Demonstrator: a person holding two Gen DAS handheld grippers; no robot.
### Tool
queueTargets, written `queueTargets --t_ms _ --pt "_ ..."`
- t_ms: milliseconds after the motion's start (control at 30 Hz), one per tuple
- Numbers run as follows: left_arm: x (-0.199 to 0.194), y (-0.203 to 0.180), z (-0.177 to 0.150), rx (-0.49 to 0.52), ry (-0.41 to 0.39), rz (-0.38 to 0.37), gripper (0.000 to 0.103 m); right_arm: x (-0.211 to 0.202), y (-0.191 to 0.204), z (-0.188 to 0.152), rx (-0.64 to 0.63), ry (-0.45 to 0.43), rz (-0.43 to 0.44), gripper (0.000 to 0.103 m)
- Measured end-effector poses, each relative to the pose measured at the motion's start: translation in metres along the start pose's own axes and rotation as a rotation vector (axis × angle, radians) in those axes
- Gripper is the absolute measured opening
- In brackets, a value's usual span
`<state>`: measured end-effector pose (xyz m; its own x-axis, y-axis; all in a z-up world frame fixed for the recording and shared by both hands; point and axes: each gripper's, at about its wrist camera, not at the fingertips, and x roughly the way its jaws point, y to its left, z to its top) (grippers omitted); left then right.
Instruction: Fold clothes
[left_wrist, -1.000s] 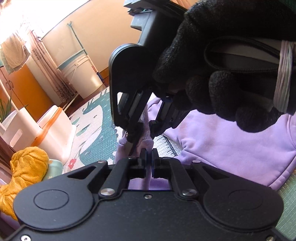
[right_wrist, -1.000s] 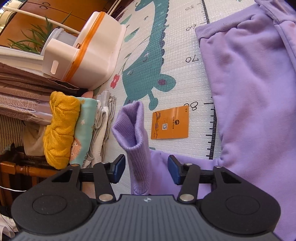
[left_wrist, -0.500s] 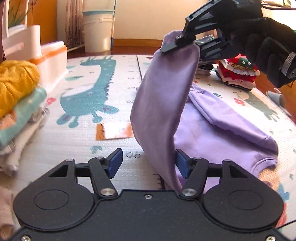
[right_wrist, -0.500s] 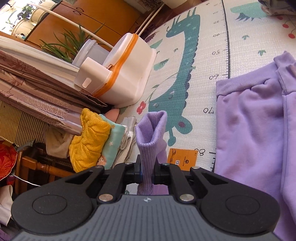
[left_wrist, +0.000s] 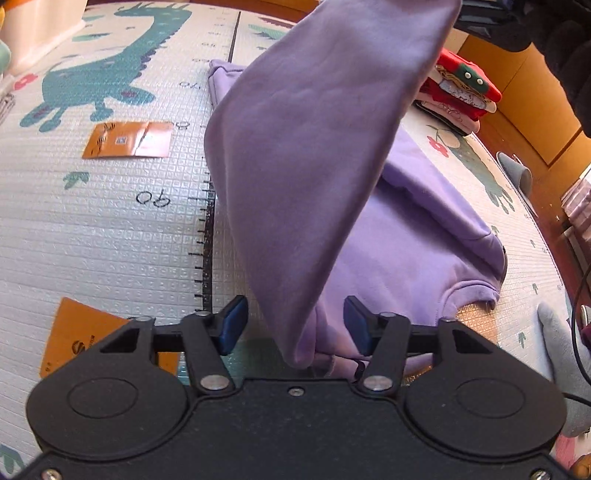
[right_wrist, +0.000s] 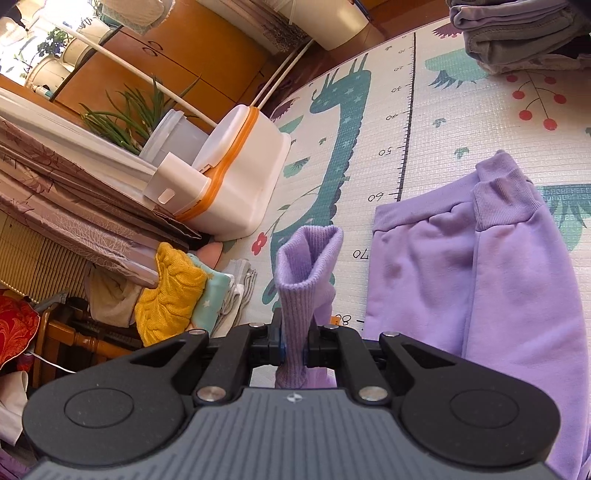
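Your left gripper (left_wrist: 295, 325) stands with its blue pads apart, nothing clamped, low over the play mat (left_wrist: 110, 229). The lifted sleeve (left_wrist: 317, 155) of the purple sweatshirt (left_wrist: 413, 251) hangs between those pads, its long axis running from the near edge up and away to the far right.

Your right gripper (right_wrist: 293, 349) is pressed together on the ribbed cuff (right_wrist: 303, 266), which stands upright out of it. So the right hand carries the sleeve, while the left sits nearer the shoulder end. The body of the sweatshirt lies flat to the right of the cuff, hem band (right_wrist: 402, 214) at the far side; I judge the fold would carry the cuff rightward across the body.

Around you, from the left: folded clothes with a yellow knit (right_wrist: 170, 291), a white box with an orange band (right_wrist: 236, 184), two orange cards (left_wrist: 127, 139) on the mat, then a red folded pile (left_wrist: 461, 88) at the far right. The mat is textured foam, so cloth should lie without sliding much.
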<state>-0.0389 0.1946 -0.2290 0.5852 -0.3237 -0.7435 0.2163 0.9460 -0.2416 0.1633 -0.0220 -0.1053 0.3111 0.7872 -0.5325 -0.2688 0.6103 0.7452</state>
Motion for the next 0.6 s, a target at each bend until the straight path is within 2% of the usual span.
queueTargets --t_ms 33,133,400,500,533,567,600 --pt "0.0 0.003 0.001 -0.008 -0.001 0.01 0.018 -0.001 0.0 0.001 0.003 -0.006 0.005 0.011" --pt "0.0 0.011 0.004 -0.032 -0.003 0.038 0.012 0.0 0.002 0.003 0.004 -0.017 0.021 0.011" --pt "-0.002 0.032 0.011 -0.081 -0.017 0.115 0.01 0.007 0.009 0.009 0.029 -0.066 0.059 0.01" --pt "-0.002 0.033 0.009 -0.076 -0.015 0.121 0.019 0.004 0.006 0.01 0.042 -0.081 0.061 0.01" --pt "-0.003 0.031 0.005 -0.074 -0.012 0.125 0.029 0.001 0.004 0.009 0.047 -0.087 0.062 0.01" --pt "-0.003 0.03 0.002 -0.073 -0.009 0.129 0.045 -0.003 0.003 0.009 0.053 -0.093 0.063 0.01" --pt "-0.003 0.028 -0.002 -0.071 -0.006 0.132 0.048 -0.006 0.001 0.009 0.058 -0.099 0.065 0.01"
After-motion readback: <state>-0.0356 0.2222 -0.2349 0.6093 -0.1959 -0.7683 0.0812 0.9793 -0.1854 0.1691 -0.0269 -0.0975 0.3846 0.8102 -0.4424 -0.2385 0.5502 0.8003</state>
